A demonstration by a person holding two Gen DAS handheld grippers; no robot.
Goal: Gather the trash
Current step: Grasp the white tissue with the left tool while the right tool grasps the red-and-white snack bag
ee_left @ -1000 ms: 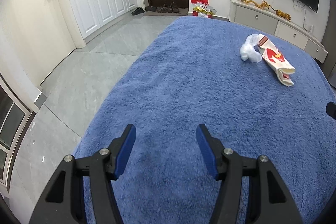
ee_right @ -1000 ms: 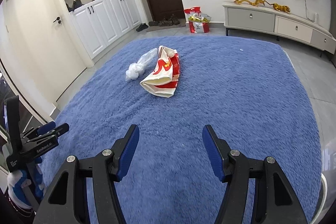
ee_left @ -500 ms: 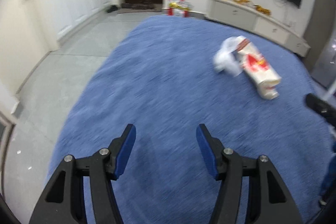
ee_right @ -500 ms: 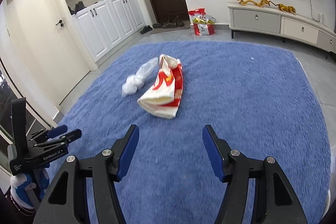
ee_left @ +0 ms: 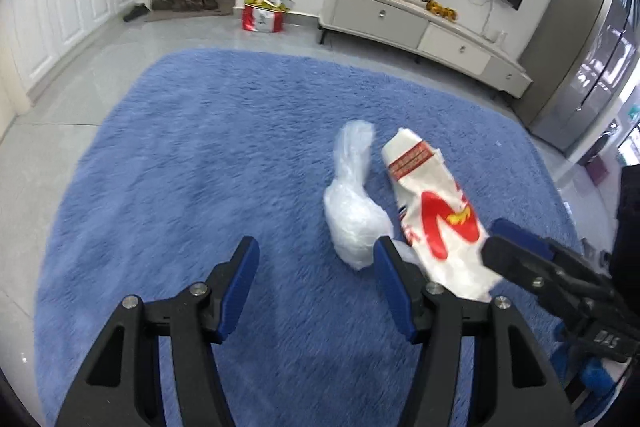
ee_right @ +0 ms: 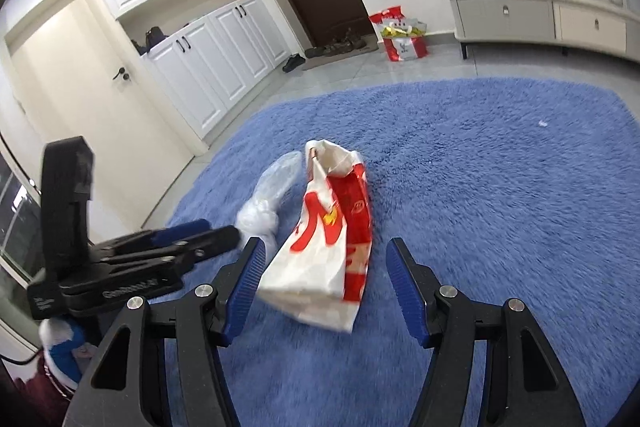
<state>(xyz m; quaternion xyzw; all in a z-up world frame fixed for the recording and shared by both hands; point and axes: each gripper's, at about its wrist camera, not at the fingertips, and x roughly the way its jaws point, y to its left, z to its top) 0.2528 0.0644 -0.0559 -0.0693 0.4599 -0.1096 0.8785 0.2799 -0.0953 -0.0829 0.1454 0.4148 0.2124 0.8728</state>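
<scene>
A white paper bag with red print point(ee_left: 436, 211) point(ee_right: 328, 239) lies flat on the blue rug point(ee_left: 200, 163) point(ee_right: 500, 163). A crumpled clear plastic bag point(ee_left: 354, 203) point(ee_right: 268, 199) lies right beside it. My left gripper point(ee_left: 314, 265) is open, with only rug between its blue pads; the plastic bag sits just ahead of its right finger. My right gripper point(ee_right: 324, 273) is open, and the near end of the paper bag lies between its fingers, untouched. Each gripper shows in the other's view: the right one point(ee_left: 516, 247) at the paper bag's near end, the left one point(ee_right: 192, 243) by the plastic bag.
Grey tiled floor point(ee_left: 80, 67) surrounds the rug. A red and white shopping bag point(ee_left: 262, 7) point(ee_right: 400, 35) stands near the dark door. A low white TV cabinet point(ee_left: 420, 27) lines the far wall and white cupboards point(ee_right: 208, 67) the left. A small white scrap point(ee_right: 543, 123) lies on the rug.
Both grippers have moved in toward the two bags, which now lie much closer. The left view has swung right, bringing the bags near centre. Both stay open at the same width.
</scene>
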